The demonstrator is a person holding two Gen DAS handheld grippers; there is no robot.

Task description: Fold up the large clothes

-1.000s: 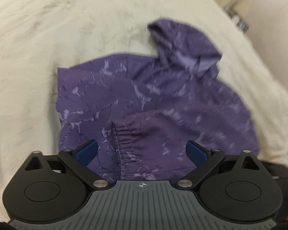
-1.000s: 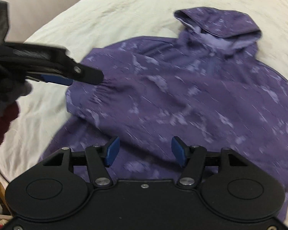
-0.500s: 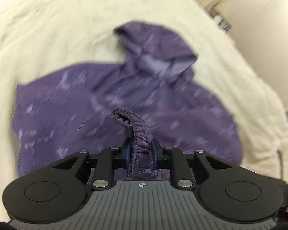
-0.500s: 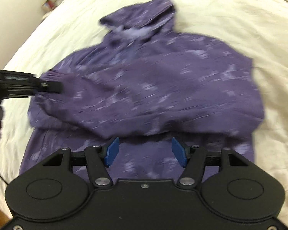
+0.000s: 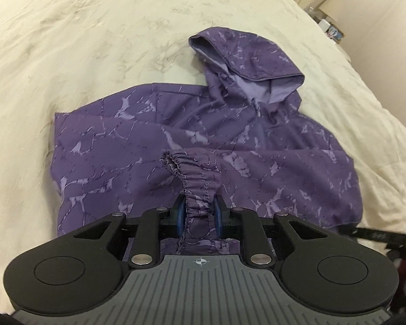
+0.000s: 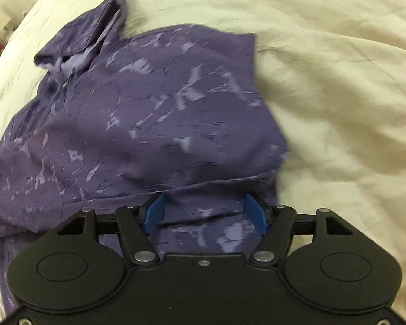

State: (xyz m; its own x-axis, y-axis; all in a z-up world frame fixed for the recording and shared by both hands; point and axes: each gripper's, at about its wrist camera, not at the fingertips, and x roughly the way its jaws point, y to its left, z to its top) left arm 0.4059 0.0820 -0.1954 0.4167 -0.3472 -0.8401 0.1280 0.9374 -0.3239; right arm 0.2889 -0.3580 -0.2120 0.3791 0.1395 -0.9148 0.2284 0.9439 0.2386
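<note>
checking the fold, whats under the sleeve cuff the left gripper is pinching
Below the lifted sleeve cuff, held by the left gripper, lies the purple hoodie body. The cream bedcover beneath that is covered.

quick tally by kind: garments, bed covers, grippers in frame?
Garments: 1, a purple hoodie, its sleeve cuff clamped in the left gripper.
Bed covers: 1, a cream blanket under it.
Grippers: 2, the left one and the right gripper, jaws opening, pinching nothing.
Total: 4
</note>
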